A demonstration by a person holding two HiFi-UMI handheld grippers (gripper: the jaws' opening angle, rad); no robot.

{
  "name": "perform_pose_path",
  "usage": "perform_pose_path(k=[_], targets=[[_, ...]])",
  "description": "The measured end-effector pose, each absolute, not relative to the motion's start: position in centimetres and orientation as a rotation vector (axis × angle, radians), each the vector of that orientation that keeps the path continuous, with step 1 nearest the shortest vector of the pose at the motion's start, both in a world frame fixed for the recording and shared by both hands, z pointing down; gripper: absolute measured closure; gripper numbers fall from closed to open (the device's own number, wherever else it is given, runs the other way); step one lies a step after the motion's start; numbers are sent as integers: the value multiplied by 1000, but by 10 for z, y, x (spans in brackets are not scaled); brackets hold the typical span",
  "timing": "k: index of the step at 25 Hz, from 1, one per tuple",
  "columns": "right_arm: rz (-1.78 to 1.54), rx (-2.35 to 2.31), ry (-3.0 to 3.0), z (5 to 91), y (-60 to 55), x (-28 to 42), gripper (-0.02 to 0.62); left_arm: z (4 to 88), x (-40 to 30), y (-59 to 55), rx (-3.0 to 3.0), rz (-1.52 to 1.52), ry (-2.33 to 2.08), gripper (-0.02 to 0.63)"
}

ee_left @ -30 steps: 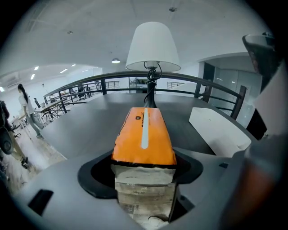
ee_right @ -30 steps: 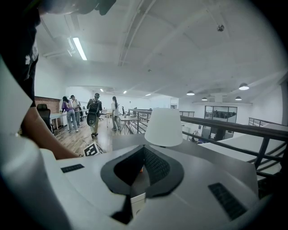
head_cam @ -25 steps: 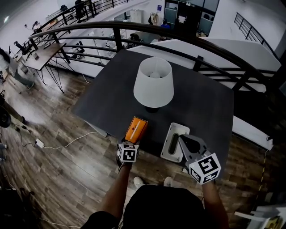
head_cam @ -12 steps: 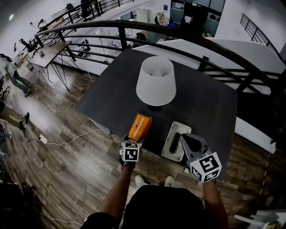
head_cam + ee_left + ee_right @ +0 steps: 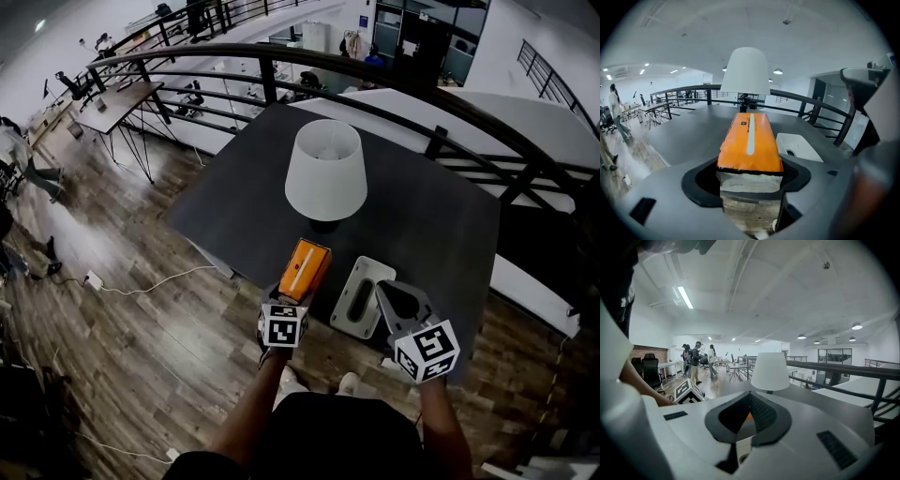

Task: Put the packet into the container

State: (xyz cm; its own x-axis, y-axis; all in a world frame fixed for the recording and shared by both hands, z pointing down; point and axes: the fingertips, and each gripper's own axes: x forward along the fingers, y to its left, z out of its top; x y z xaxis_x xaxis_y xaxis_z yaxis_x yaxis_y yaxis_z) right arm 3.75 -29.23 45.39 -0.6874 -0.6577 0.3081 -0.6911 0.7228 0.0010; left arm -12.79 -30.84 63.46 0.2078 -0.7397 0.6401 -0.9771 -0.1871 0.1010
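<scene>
One orange packet point(image 5: 305, 269), glossy with a white lengthwise stripe, is clamped by its near end in the left claw point(image 5: 292, 296), over the counter point(image 5: 234, 187) edge, just left of the white container point(image 5: 361, 298). The right claw point(image 5: 385, 290) is pinched together, empty.

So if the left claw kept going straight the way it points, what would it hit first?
The left claw grips the orange packet, whose far end leads. Straight beyond it stands the white lamp, so probably the lamp's foot, or the dark table just before it; depth is hard to judge.
</scene>
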Motion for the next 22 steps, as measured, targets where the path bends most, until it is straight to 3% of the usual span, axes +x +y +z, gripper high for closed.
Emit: perform_pose_path(k=[22], targets=[[193, 1042, -2659, 455, -290, 80, 591, 619, -28, -291, 2053, 685, -1519, 276]])
